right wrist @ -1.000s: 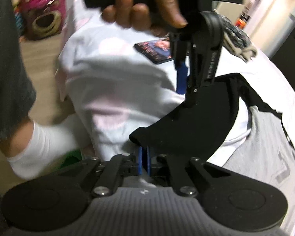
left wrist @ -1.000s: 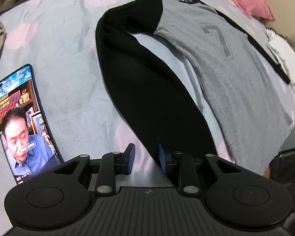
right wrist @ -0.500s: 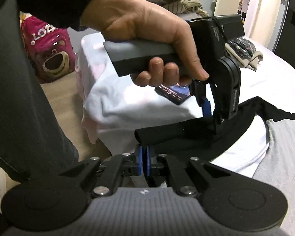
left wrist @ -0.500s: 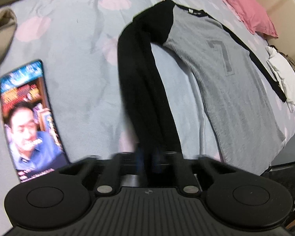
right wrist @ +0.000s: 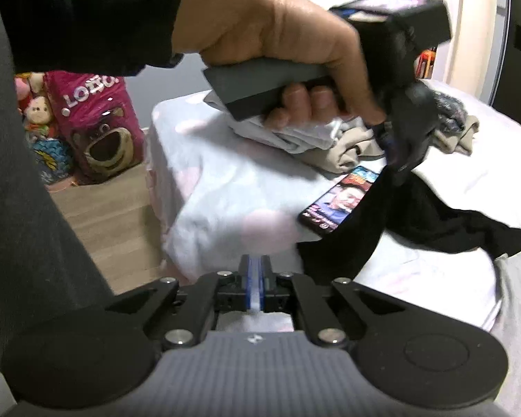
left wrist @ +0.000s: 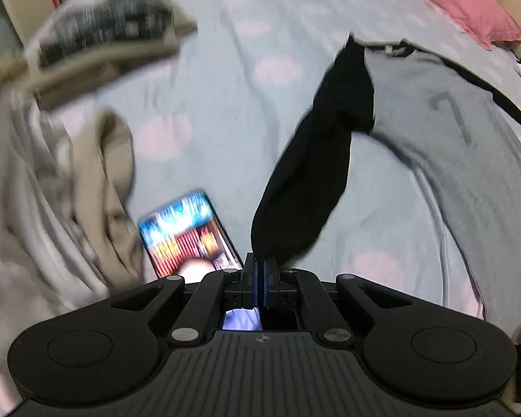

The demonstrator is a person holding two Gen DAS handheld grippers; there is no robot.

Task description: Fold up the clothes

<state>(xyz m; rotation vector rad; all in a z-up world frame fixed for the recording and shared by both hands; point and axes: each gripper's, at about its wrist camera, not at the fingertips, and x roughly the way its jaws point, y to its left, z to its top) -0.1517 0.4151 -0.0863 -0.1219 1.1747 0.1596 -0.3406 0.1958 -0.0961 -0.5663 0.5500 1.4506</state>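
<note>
**Lifting the black sleeve for the first fold**

Lifted off the pale grey bedsheet with pink spots (left wrist: 205,160), the long black knitted sleeve (left wrist: 316,180) of the grey ribbed jersey with a "7" on it (left wrist: 462,160) is held up at its lower end, while the jersey's body is left lying flat on the bed. The sleeve's end is pinched between the closed blue pads of the left gripper (left wrist: 260,271). The right gripper (right wrist: 256,278) is also drawn nearly shut; the sleeve's edge lies just beside it, but whether any fabric is caught there cannot be told.

The step in hand is judged to be the sleeve fold, barely begun. Next, the sleeve must be carried across and laid straight over the grey body, clear of the lit smartphone (left wrist: 187,232) lying near it.

The left gripper is pointed steeply down, gripped from above by a hand (right wrist: 278,48) in a black cuff. Crumpled beige and grey clothes (left wrist: 69,180) are heaped beyond the phone.
</note>
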